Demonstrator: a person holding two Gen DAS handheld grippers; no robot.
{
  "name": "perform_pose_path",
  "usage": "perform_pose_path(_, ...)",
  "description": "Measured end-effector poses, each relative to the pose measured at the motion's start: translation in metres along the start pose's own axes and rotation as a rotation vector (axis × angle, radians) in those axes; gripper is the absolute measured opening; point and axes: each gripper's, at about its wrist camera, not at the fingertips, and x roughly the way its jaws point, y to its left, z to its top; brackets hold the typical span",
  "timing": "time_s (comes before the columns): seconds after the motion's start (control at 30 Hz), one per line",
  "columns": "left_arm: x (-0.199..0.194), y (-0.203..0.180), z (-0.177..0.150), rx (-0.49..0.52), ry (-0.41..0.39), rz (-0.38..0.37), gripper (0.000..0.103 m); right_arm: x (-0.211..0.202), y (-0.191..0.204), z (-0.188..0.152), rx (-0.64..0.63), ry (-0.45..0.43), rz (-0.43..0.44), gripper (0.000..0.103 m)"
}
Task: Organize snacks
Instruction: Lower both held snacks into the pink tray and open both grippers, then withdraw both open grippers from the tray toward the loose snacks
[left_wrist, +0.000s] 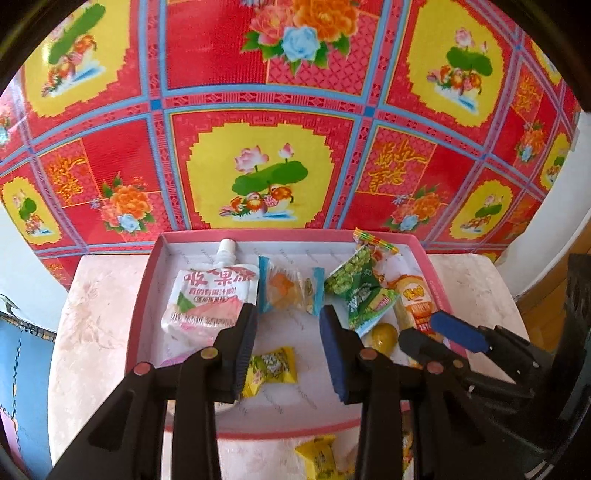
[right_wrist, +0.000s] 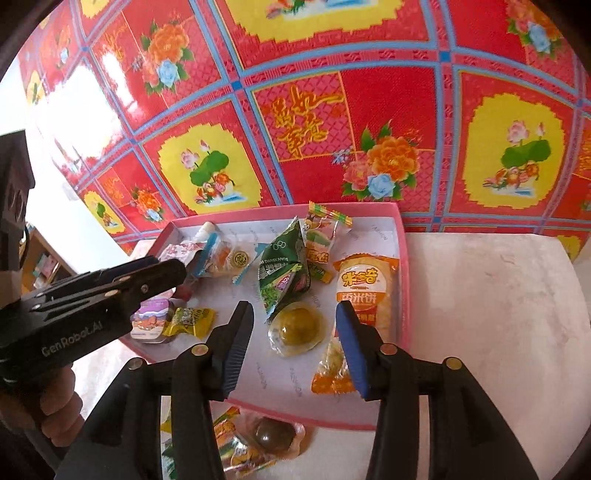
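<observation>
While both hand-held grippers (left_wrist: 288, 347) (right_wrist: 295, 345) gape empty — crinkly foil packets (right_wrist: 282, 280), glossy pouch (left_wrist: 208, 299) fill shallow pink cardboard box (right_wrist: 400, 221).

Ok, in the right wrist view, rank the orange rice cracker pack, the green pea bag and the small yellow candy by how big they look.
1. Orange rice cracker pack and green pea bag: these look about alike, so I won't rank one above the other.
2. Small yellow candy: clearly the smallest.
All three lie in the pink box at similar distance.
</observation>
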Motion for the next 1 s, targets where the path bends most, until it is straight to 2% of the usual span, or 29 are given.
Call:
perform_pose_path(0.23, -0.026, 0.000, -0.014, 0.003, 0.002, -0.011, 0.037, -0.023, 0.003, -0.012, -0.009, -0.015, -0.022, 0.048)
perform_pose_path(0.37, -0.021, -0.011, -0.024, 0.008, 0.013, -0.011, 0.037, -0.032, 0.003, -0.021, -0.002, -0.017, -0.027, 0.048)
perform_pose_path(1.0, -0.017, -0.010, -0.063, -0.038, 0.081, -0.038, 0.037, -0.049, -0.002, -0.053, 0.034, 0.003, -0.052, 0.048)
